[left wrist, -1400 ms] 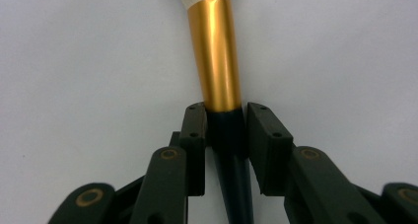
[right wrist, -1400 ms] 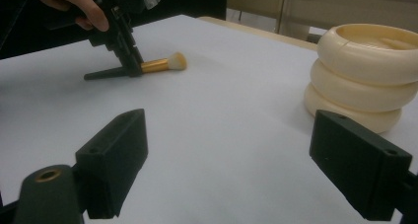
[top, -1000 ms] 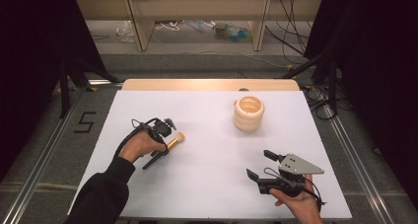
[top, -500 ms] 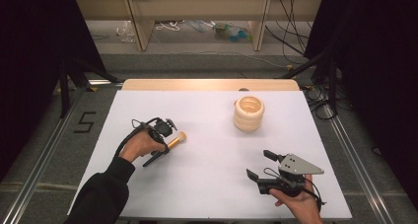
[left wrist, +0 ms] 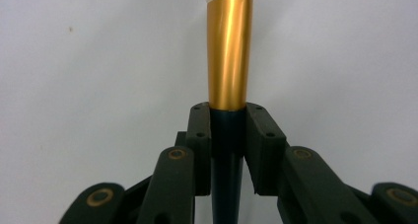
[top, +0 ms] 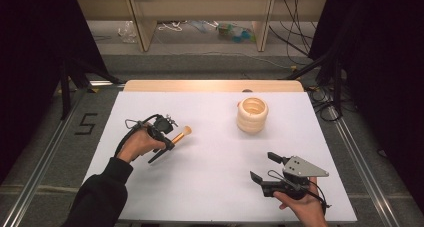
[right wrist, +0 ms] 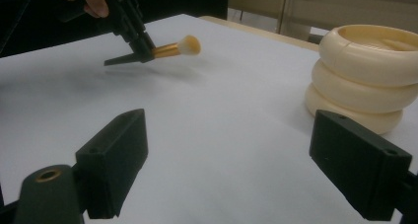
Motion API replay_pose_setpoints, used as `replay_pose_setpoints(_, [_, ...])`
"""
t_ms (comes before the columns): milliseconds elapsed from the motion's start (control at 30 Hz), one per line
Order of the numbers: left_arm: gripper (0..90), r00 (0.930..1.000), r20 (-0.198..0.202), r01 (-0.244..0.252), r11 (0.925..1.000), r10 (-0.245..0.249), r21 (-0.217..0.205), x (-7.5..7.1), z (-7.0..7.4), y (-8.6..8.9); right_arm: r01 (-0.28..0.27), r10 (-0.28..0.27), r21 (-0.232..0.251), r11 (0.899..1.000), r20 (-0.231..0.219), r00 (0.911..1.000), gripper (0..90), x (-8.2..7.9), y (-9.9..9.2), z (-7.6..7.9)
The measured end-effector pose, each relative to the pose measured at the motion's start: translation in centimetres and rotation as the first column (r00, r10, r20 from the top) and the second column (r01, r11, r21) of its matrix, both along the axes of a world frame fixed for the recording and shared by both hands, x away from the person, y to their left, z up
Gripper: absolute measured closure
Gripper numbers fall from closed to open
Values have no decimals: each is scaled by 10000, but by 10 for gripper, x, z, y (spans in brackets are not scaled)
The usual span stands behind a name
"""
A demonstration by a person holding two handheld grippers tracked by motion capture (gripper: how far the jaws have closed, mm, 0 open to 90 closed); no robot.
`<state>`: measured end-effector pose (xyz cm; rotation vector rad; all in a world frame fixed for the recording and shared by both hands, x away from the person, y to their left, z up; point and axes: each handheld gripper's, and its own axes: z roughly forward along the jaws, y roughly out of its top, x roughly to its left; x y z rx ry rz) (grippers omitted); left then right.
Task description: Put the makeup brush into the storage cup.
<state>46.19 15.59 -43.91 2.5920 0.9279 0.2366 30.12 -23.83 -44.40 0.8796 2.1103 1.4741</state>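
Brush [top: 179, 135] clamped in left hand-held gripper [top: 167, 138], mid-table [top: 210, 187]; right hand-held gripper [top: 263, 168] wide, empty.

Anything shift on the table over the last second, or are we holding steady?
Nothing visibly changed. The left gripper stays shut on the makeup brush, the right gripper stays open near the front edge, and the cream ringed holder sits where it was.

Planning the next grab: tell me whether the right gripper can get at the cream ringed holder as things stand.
Probably yes: the right gripper stands open, and bare table lies between it and the holder. The left gripper, holding the brush, is off to the side.
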Motion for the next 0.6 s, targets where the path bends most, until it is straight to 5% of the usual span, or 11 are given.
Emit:
replay_pose_setpoints(233, [744,9921,1052,-582,9938,680,-943,2,8,3,-3,3,-10,10000,-7,10000,157,0,0,0])
replay_pose_setpoints(300, [744,9858,1407,-726,9880,918,-1363,3,10,5,-108,110,179,9998,-59,9999,158,0,1,0])
replay_pose_setpoints(367, [743,9802,1643,-826,9819,1109,-1703,4,13,7,-14,14,-147,9999,-8,10000,157,0,-1,1])
replay_pose_setpoints(467, [743,9681,1924,-1107,9627,1607,-2469,5,16,10,-14,14,10,10000,-6,10000,158,0,0,0])
replay_pose_setpoints(600, [743,9558,2262,-1219,9532,1879,-2765,6,18,13,-10,10,20,10000,-12,10000,157,0,0,0])
